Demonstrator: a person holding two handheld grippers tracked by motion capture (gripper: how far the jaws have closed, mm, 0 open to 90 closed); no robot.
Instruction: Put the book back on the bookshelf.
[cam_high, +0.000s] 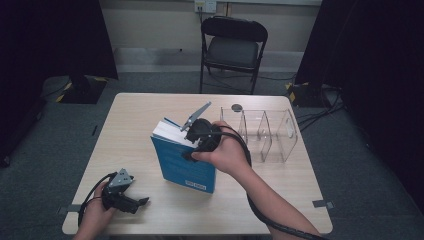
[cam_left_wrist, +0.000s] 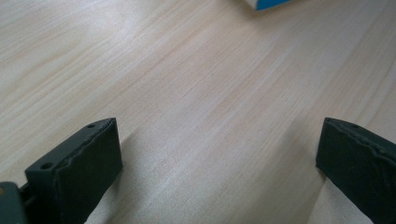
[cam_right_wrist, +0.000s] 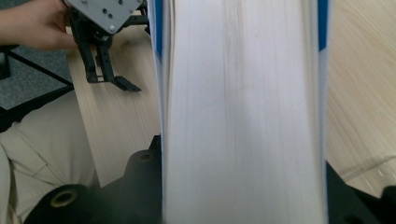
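A: Quick one. Right gripper (cam_high: 192, 145) has the blue book (cam_high: 182, 167), centre of the high view. Jaws clamped across its thickness; in the right gripper view the white page block (cam_right_wrist: 243, 112) sits squarely between them.

B: Book standing or lifted?

A: Upright and tilted, lower edge at or just off the table (cam_high: 135, 125). Can't tell if it's touching. I'd call it grasped and raised on end.

B: Left gripper (cam_high: 131, 201)?

A: Lower left of the high view, near the table's front edge, well apart from the book. Jaws wide open, nothing in them; left gripper view is bare wood between them, with a blue corner (cam_left_wrist: 268, 3) of the book at the top.

B: Where's it going?

A: My guess is the clear divider rack (cam_high: 265, 131), right of centre, just beside the right hand. All its slots look empty.

B: So progress?

A: Pick done, I think. Carrying across and slotting in is all left. Early to middle.

B: Anything else?

A: Small dark round thing (cam_high: 236, 107) behind the rack, folding chair (cam_high: 233, 47) beyond the table. Not involved.
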